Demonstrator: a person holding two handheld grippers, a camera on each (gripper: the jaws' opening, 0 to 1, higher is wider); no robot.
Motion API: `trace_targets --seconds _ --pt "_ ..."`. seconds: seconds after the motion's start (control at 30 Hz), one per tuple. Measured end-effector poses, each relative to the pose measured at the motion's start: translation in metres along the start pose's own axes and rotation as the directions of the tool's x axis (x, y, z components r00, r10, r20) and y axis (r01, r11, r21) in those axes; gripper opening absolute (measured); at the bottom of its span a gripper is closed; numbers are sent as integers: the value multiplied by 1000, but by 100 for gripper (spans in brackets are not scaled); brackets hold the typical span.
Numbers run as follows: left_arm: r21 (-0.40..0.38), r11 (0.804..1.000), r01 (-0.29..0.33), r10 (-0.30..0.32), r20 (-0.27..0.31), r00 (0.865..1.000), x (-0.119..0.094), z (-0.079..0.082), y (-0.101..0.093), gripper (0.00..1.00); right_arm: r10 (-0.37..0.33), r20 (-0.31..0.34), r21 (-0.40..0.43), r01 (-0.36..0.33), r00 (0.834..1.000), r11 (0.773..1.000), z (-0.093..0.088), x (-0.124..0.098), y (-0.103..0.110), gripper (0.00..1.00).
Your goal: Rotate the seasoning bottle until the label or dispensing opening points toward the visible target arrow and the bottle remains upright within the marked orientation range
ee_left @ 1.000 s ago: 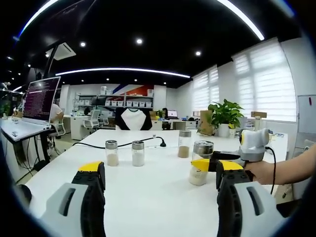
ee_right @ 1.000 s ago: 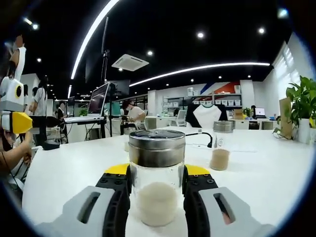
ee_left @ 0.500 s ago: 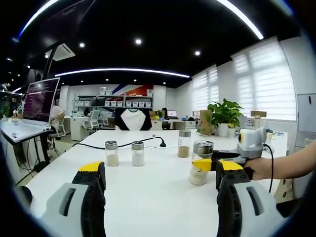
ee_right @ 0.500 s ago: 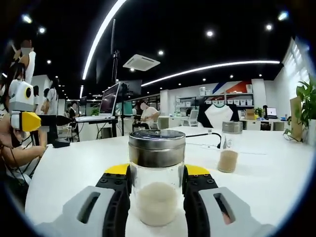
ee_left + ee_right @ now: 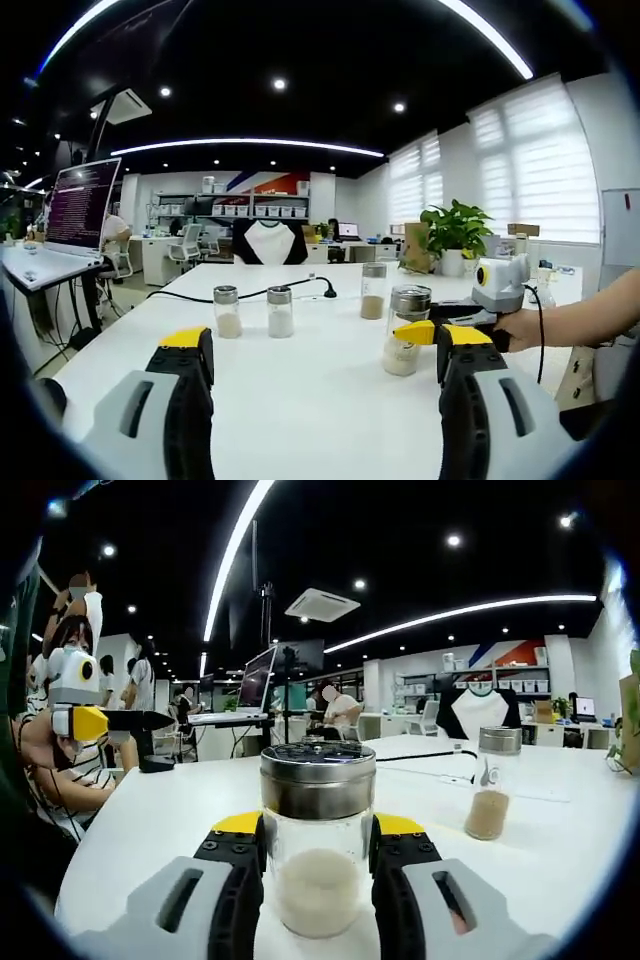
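A glass seasoning bottle (image 5: 318, 852) with a steel lid and pale powder inside stands upright on the white table (image 5: 560, 870). My right gripper (image 5: 318, 832) is shut on it, its yellow-tipped jaws pressing both sides of the glass. In the left gripper view the same bottle (image 5: 405, 330) sits at centre right, and the right gripper (image 5: 428, 328) reaches it from the right, held by a person's hand. My left gripper (image 5: 322, 345) hovers low over the table with its jaws wide open and nothing between them. It also appears as the left gripper (image 5: 95, 720) at the far left.
Two small shaker bottles (image 5: 227, 310) (image 5: 280, 311) and a taller one (image 5: 373, 291) stand further back on the table, beside a black cable (image 5: 250, 293). Another bottle (image 5: 489, 798) stands right of the held one. A potted plant (image 5: 455, 235) sits at the far right.
The right gripper has turned with the bottle in its jaws, so its background has slid to the right. In the left gripper view its body has swung. The left gripper stayed still.
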State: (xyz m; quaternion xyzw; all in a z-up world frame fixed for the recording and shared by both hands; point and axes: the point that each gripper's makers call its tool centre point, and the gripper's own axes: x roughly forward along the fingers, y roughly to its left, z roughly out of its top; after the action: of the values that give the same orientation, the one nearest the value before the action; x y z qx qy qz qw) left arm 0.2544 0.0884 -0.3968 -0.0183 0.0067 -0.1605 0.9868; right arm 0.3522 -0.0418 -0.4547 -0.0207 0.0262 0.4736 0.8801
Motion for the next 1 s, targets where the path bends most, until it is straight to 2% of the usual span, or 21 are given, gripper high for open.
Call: trace_targets --seconds 0.53,1.0 --pt "-1 1000 -2 2 0 1000 -2 1 1 98 116 3 -6 -116 993 993 1 1 5 39" --pt "0 1000 -5 5 -3 1000 -3 2 3 97 157 -12 -9 -158 987 987 -1 0 6 39"
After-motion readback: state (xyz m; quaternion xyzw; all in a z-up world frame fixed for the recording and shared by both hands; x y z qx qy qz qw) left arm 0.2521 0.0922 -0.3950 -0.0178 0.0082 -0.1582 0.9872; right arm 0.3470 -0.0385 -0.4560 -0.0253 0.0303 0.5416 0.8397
